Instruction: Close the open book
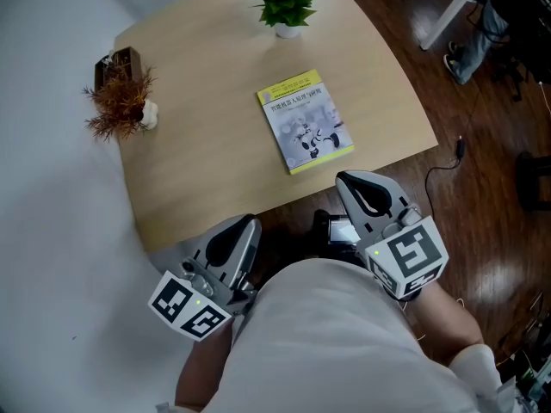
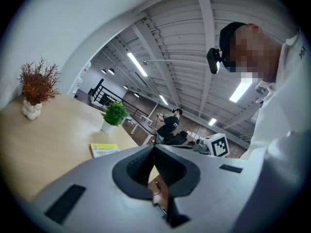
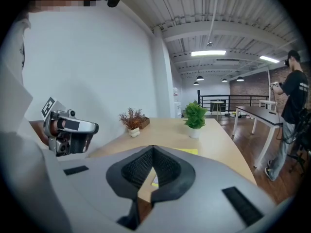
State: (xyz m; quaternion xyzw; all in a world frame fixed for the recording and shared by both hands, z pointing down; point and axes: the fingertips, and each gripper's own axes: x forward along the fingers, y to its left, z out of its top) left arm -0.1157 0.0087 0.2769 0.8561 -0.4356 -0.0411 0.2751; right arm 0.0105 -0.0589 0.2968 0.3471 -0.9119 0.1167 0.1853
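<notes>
We see the thin rectangular book (image 1: 305, 120), glossy yellow-and-grey cover up, lying flat and closed on the pale wood-grain bench (image 1: 198, 170), nearer us than the leafy potted plant (image 1: 284, 3). Our left hand-held gripper (image 1: 250, 224) and right hand-held gripper (image 1: 344, 181), smooth grey shells with ribbed black pads, hold their jaws pressed together on nothing.

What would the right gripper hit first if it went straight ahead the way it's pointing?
The right gripper would probably meet the closed book lying just ahead on the table; height is unclear, so the table's near edge could come first.
</notes>
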